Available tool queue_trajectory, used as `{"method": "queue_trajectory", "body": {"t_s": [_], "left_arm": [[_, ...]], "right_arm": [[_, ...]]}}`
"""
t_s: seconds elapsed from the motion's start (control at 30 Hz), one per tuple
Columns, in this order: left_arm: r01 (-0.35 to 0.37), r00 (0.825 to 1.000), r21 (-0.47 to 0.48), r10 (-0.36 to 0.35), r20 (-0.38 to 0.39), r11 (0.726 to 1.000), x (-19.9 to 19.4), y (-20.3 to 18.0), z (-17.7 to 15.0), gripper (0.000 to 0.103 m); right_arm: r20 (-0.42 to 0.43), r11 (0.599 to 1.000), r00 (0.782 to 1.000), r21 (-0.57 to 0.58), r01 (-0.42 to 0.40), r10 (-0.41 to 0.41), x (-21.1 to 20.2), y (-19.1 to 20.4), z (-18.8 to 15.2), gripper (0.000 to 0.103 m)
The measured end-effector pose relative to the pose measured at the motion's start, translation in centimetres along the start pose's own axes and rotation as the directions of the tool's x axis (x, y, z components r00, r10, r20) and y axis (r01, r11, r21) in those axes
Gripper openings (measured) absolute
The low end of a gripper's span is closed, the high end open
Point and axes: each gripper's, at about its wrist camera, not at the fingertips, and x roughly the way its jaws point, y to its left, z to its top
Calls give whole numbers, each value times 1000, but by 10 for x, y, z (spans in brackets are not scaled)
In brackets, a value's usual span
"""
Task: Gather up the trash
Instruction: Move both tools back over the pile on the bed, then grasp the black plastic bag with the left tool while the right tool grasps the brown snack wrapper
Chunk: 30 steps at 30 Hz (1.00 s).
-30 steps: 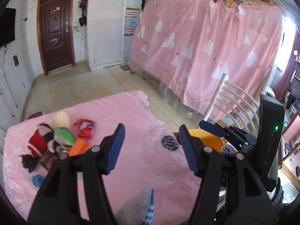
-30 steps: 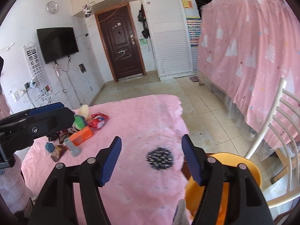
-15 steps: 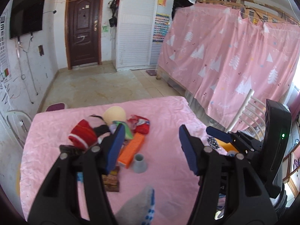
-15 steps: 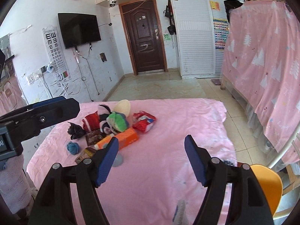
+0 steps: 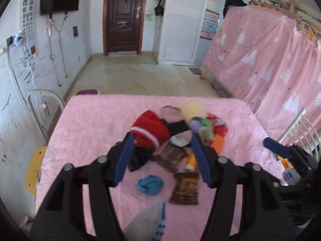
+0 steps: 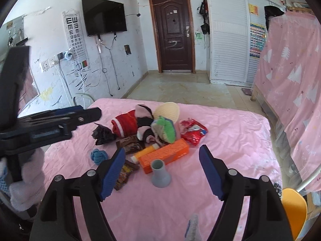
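A pile of trash and clothes lies on the pink-covered table [image 6: 230, 140]. In it are an orange box [image 6: 164, 156], an orange tube [image 6: 144, 152], a red wrapper [image 6: 193, 131], a red knit hat [image 6: 125, 125] and a black crumpled bag [image 6: 103, 134]. An upturned grey cup [image 6: 160, 173] stands in front of the box. My right gripper [image 6: 161, 172] hovers over the cup with its jaws opening, touching nothing. My left gripper [image 5: 161, 158] is open above a brown wrapper [image 5: 185, 188] and a blue yarn ball [image 5: 150, 184], holding nothing.
A yellow chair seat [image 6: 294, 210] sits at the table's right corner, another yellow seat [image 5: 34, 172] and a white chair frame [image 5: 40, 100] at its left side. A pink curtain [image 5: 270, 60] hangs on the right. Tiled floor lies beyond the table.
Both views have swung left, away from the yellow chair and the black dotted patch, onto the pile, which now sits between the fingers. The right jaws stand wider apart.
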Motion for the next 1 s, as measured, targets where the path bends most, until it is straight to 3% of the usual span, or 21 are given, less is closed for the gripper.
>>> {"method": "queue_trajectory", "body": {"t_s": [0.23,0.57,0.6,0.67,0.73,1.0], "left_arm": [[-20,995,-38,16,-94,999,34,27,-11,57],[-17,986,-58,7,-167,998,69,40,-12,57],[-21,985,-57,11,-173,998,71,40,-12,56],[-16,983,-58,5,-186,998,76,41,-14,40],[-19,982,-67,6,-189,998,78,44,-14,35],[-6,984,-105,-12,-175,994,73,54,-15,31]], "right_arm": [[-48,997,997,-45,-67,65,22,25,1,68],[-150,983,978,-91,-160,145,51,47,-4,68],[-170,981,974,-94,-170,153,56,49,-6,68],[-198,978,967,-98,-182,160,63,52,-9,68],[-218,977,962,-98,-188,163,69,53,-12,68],[-281,976,945,-86,-199,168,87,56,-19,68]]}}
